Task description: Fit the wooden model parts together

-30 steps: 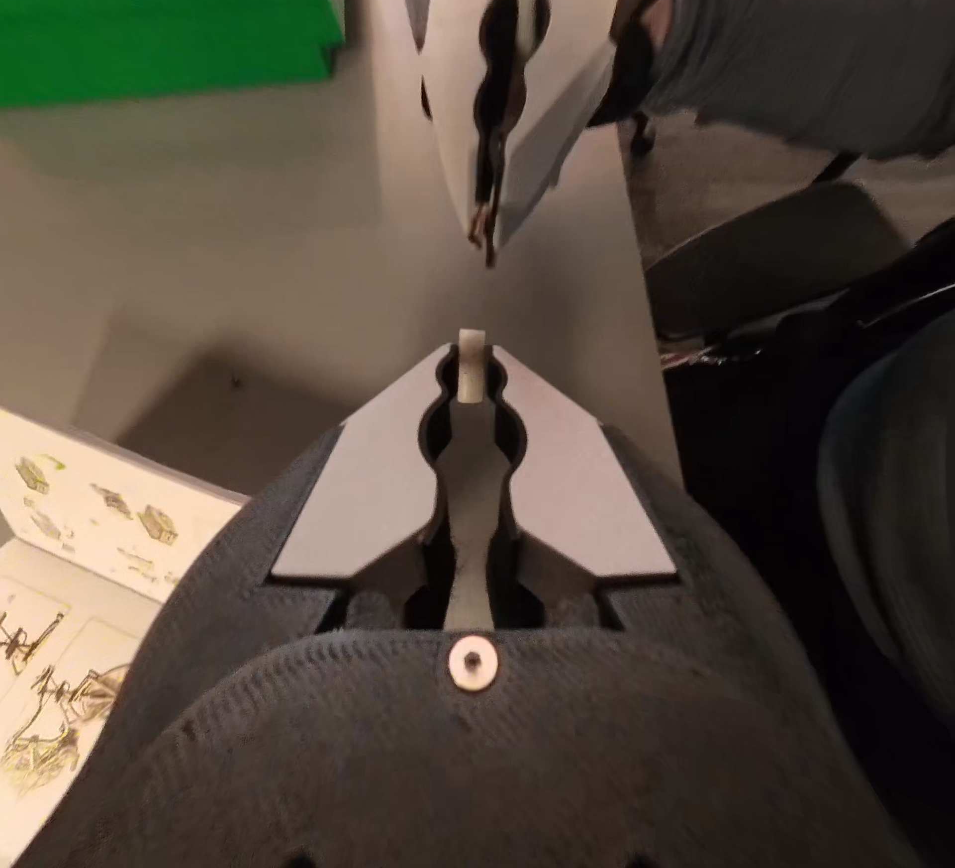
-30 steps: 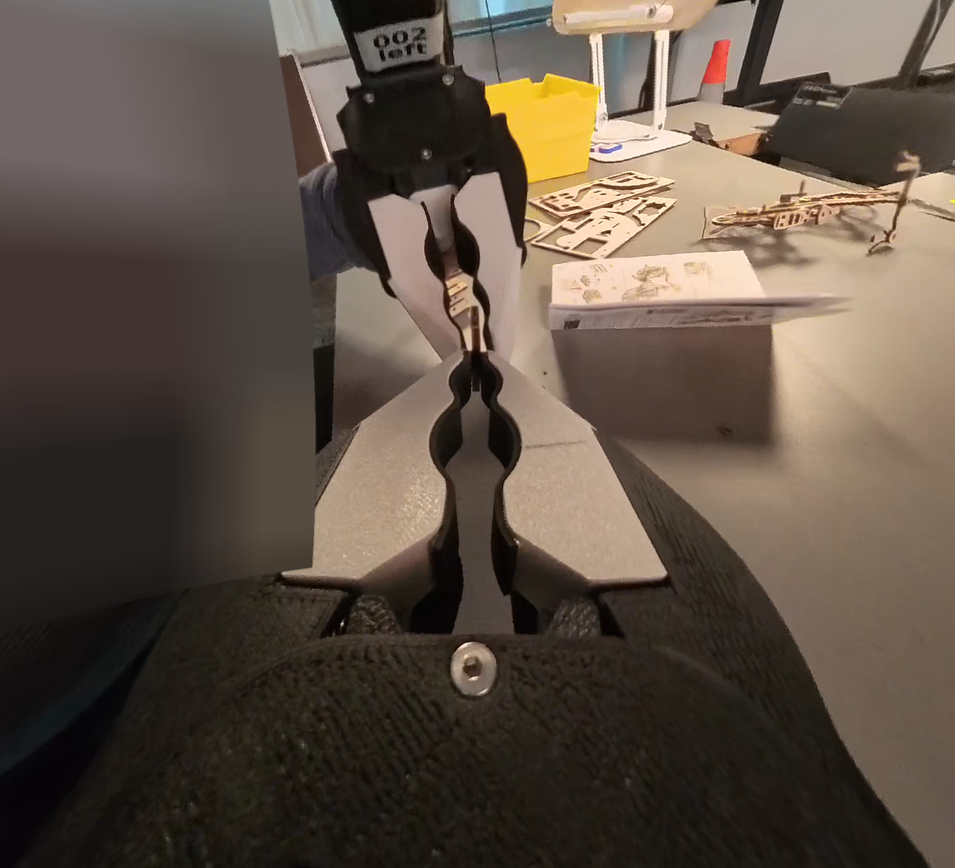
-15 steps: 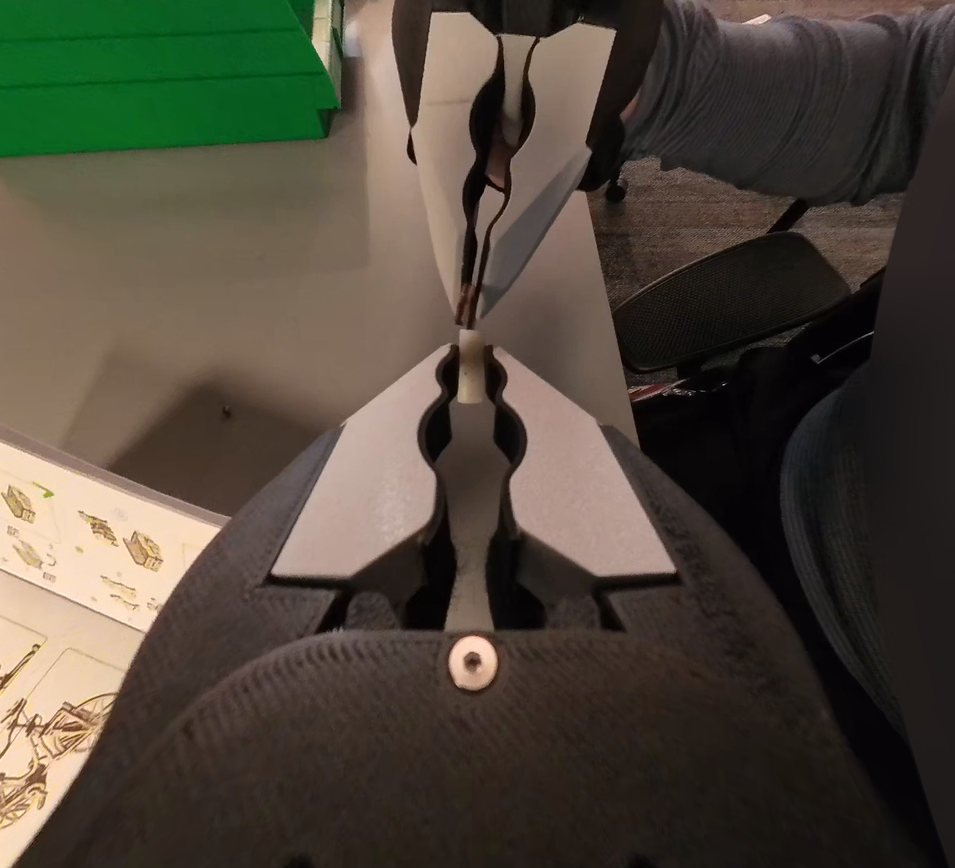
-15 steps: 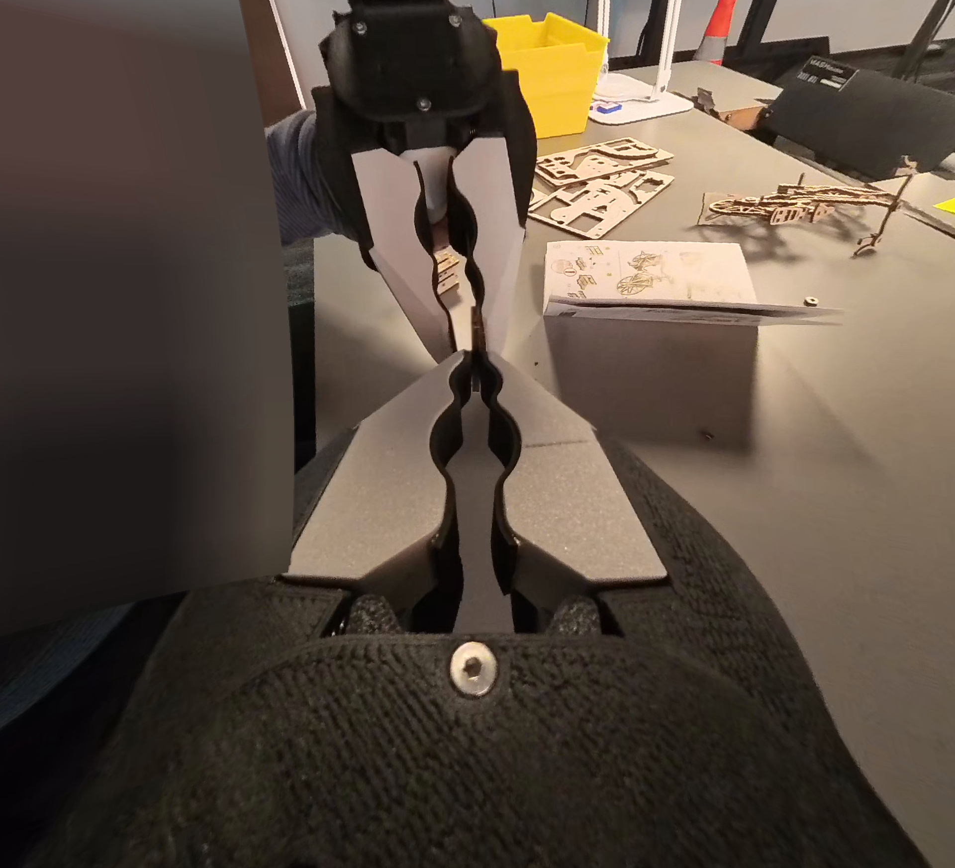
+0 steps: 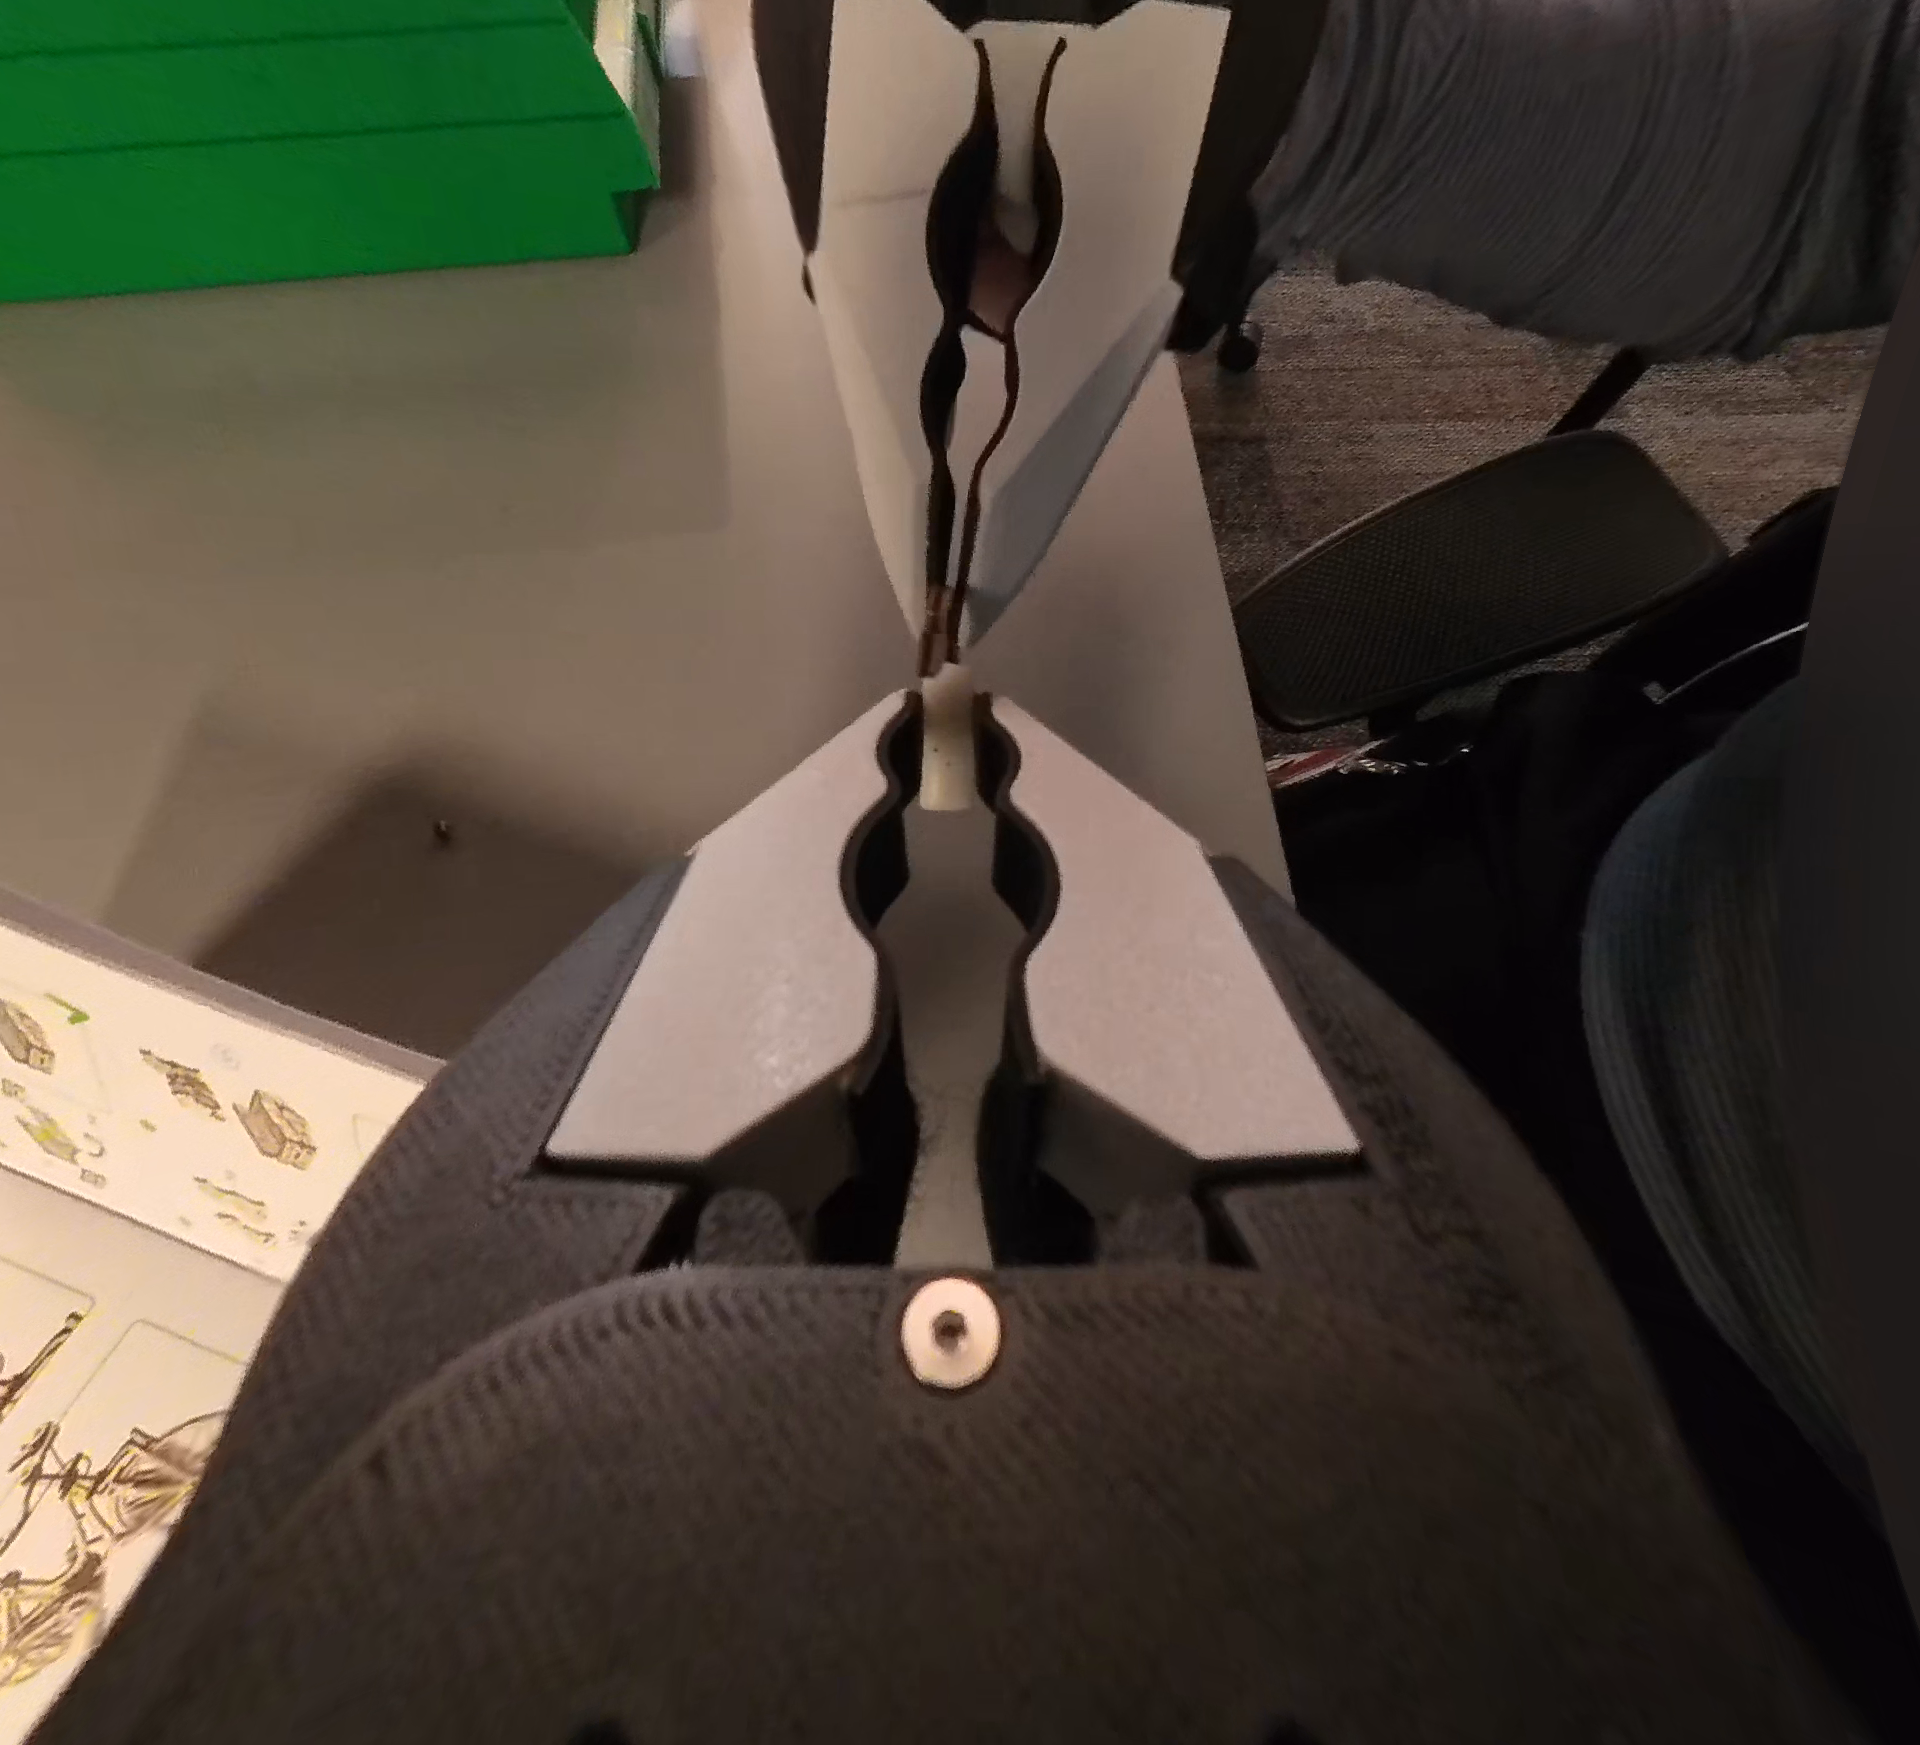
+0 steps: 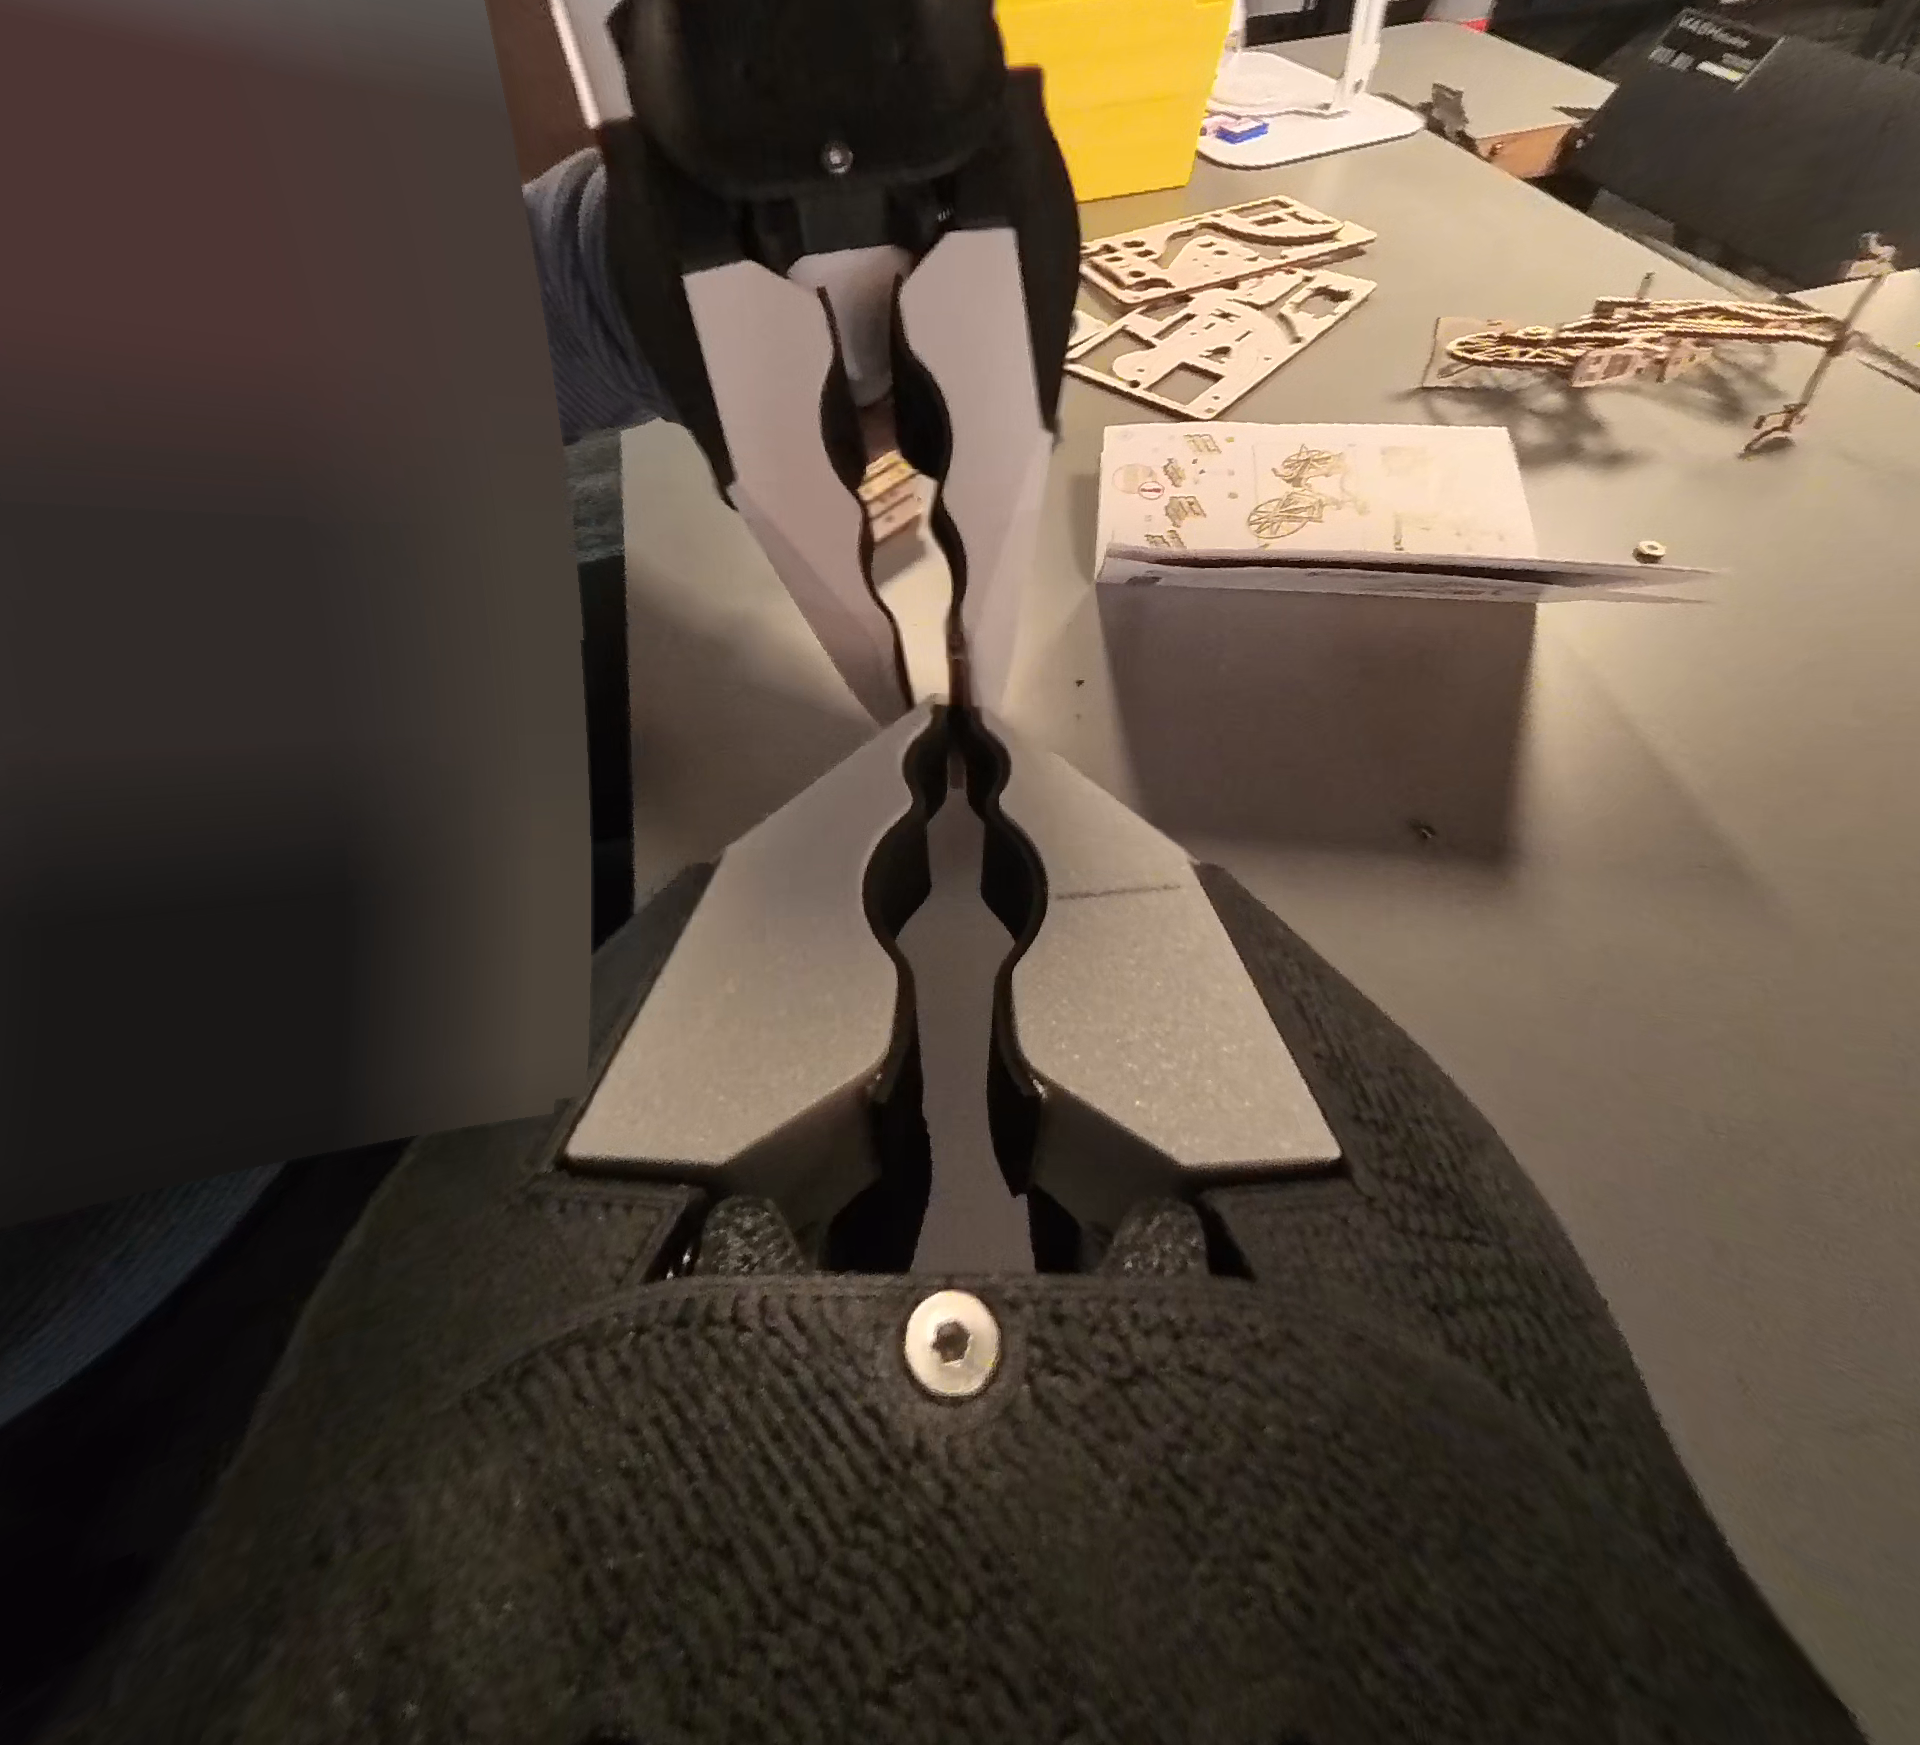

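My left gripper (image 5: 945, 708) is shut on a pale wooden part (image 5: 945, 752), seen edge-on between its tips. My right gripper (image 5: 943, 630) faces it from above, shut on a small dark wooden part (image 5: 938, 617) at its tips. The two parts meet tip to tip above the grey table (image 5: 364, 552). In the right wrist view my right gripper (image 6: 951, 724) pinches a thin dark part (image 6: 954, 760). The left gripper (image 6: 928, 677) points down at it, with more of its wooden part (image 6: 888, 490) showing behind its fingers. Whether the parts are joined is hidden.
Green bins (image 5: 312, 95) stand at the back left. An instruction booklet (image 6: 1309, 490) lies on a grey box. Cut wooden sheets (image 6: 1226, 293), a yellow bin (image 6: 1112, 43) and a built wooden model (image 6: 1610, 345) lie farther off. The table edge and a chair (image 5: 1475, 573) are at the right. The tips of both grippers are at nearly the same place.
The two grippers have moved toward each other, and their held parts went from a clear gap to touching at the tips. Both stayed shut.
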Motion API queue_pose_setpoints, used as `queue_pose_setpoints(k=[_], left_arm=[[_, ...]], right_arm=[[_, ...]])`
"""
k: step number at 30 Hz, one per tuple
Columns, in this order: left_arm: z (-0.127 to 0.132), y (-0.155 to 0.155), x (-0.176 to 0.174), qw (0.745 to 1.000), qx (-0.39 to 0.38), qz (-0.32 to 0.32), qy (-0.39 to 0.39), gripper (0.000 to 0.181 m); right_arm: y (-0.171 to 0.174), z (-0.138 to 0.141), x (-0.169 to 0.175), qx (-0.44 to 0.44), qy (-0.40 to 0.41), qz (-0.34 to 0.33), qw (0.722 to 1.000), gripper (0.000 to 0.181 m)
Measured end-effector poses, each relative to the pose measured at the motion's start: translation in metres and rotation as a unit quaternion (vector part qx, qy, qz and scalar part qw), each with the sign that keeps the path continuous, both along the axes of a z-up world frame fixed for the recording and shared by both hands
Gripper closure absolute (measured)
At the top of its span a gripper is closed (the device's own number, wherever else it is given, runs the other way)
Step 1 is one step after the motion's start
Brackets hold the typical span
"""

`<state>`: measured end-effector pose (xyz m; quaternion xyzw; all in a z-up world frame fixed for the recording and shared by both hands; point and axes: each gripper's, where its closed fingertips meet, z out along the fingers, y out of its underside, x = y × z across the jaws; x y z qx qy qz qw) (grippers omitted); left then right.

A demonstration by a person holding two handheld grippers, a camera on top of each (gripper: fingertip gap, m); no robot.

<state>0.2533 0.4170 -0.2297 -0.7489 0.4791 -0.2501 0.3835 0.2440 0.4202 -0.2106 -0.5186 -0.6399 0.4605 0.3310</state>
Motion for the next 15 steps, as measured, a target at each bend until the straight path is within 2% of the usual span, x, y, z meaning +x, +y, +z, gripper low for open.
queue_pose_setpoints(k=[9,15], left_arm=[[-0.0053,0.0035,-0.0008,1.000,0.009,0.006,0.018,0.173],[-0.0049,0.0028,0.0001,1.000,-0.003,0.008,-0.001,0.173]], right_arm=[[-0.0002,-0.0042,-0.0013,-0.019,-0.002,-0.002,1.000,0.181],[0.0036,-0.0045,-0.0010,-0.029,0.009,-0.011,0.999,0.181]])
